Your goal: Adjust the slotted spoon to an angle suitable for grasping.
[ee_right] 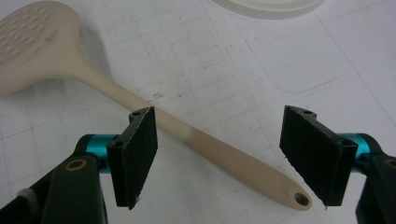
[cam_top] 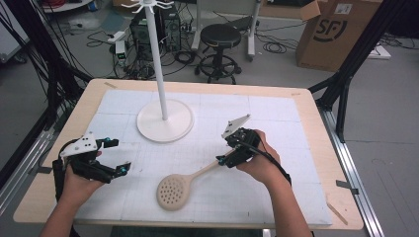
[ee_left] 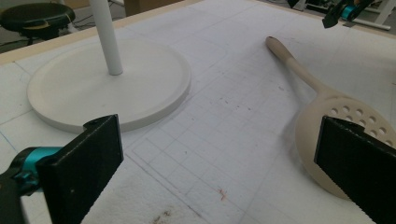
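- The beige slotted spoon [cam_top: 185,185] lies flat on the white gridded mat [cam_top: 276,123], in the lower middle of the high view, its perforated bowl toward the bottom edge and its handle running up and to the right.
- In the right gripper view I see the spoon [ee_right: 140,102] cross the frame from the upper left, where the bowl sits, down to the lower right, where the handle ends in a small hanging hole.
- My right gripper [cam_top: 225,159] sits at the handle's end, right of centre in the high view. Its jaws straddle the handle, spread apart with a gap on each side; the pads are not pressing on it.
- The right gripper [ee_right: 219,156] has nothing clamped, with the handle lying on the mat between its jaws.
- My left gripper [cam_top: 117,155] is at the lower left of the high view, well apart from the spoon, jaws wide and empty.
- In the left gripper view the spoon [ee_left: 308,88] lies at the right, its bowl partly behind that jaw.
- The white stand [cam_top: 164,118], a round base with an upright pole, stands above the spoon at upper centre.
- The mat covers a pale wooden table [cam_top: 316,148].
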The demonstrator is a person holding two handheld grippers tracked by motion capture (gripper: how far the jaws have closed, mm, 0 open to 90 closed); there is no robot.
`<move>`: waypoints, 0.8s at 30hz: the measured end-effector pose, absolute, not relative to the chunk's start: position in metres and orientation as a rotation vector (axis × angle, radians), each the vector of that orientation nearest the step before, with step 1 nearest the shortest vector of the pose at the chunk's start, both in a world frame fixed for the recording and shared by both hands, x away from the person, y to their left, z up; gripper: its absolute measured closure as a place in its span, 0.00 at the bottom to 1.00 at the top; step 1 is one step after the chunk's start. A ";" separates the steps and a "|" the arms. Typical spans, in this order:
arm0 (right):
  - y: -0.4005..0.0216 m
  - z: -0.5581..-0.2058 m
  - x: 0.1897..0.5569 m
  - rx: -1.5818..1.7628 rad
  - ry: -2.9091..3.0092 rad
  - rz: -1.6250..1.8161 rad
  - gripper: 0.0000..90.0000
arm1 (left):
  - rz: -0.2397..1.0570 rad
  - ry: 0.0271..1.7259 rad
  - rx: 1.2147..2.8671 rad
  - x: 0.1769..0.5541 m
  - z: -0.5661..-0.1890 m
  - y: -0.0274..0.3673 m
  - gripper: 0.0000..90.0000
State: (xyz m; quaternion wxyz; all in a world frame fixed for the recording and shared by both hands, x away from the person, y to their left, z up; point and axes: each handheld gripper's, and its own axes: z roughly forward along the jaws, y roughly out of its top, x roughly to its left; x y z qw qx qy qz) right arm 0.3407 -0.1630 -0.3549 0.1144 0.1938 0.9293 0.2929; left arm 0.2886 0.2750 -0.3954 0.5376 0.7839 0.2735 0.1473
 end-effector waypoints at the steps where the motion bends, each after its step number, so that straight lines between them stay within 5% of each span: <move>1: -0.162 -0.355 0.341 0.563 2.727 0.853 0.30 | 0.351 0.649 1.866 0.289 -0.395 0.275 0.02; 16: -0.157 -0.359 0.340 0.527 2.777 0.829 0.41 | 0.351 0.649 1.871 0.289 -0.396 0.275 0.02; 24: -0.152 -0.366 0.340 0.499 2.811 0.758 0.39 | 0.349 0.653 1.871 0.289 -0.396 0.274 0.02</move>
